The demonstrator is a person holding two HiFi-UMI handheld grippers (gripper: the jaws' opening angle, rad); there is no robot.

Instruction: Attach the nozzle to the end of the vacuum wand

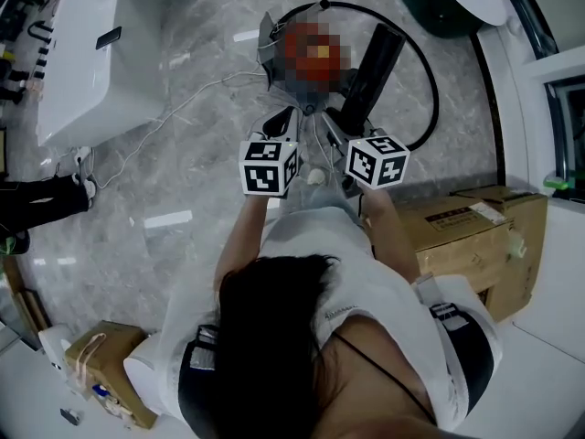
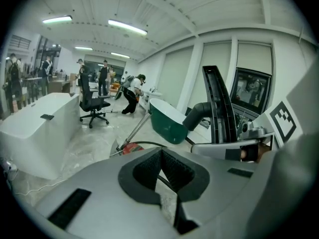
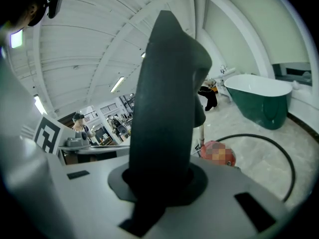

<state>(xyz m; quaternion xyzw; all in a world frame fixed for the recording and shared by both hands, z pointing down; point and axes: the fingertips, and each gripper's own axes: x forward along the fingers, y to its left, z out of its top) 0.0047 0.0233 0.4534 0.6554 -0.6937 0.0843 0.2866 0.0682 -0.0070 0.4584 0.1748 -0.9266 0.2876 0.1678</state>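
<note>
nozzle gripped, wand end not yet reached

right gripper (image 3: pixel 159 183) fingers grip the black nozzle (image 3: pixel 167 93) low down; it stands up above them. left gripper (image 2: pixel 162 176) fingers closed, empty. metal wand (image 2: pixel 133 129) slants well ahead of both fingers, by the red vacuum (image 2: pixel 130 146). likely best: left opens & steadies wand end, then nozzle socket lined w/ tube axis, pushed straight.

Head view: nozzle (image 1: pixel 373 62) lower end hidden behind right gripper (image 1: pixel 352 126); green tub (image 1: pixel 430 16) cut by top edge; cardboard box (image 1: pixel 480 231) partly behind person's shoulder. Right gripper view: nozzle base buried between jaws; hose (image 3: pixel 249 137) vanishes at dark rim. Distant people too small to tell.
</note>
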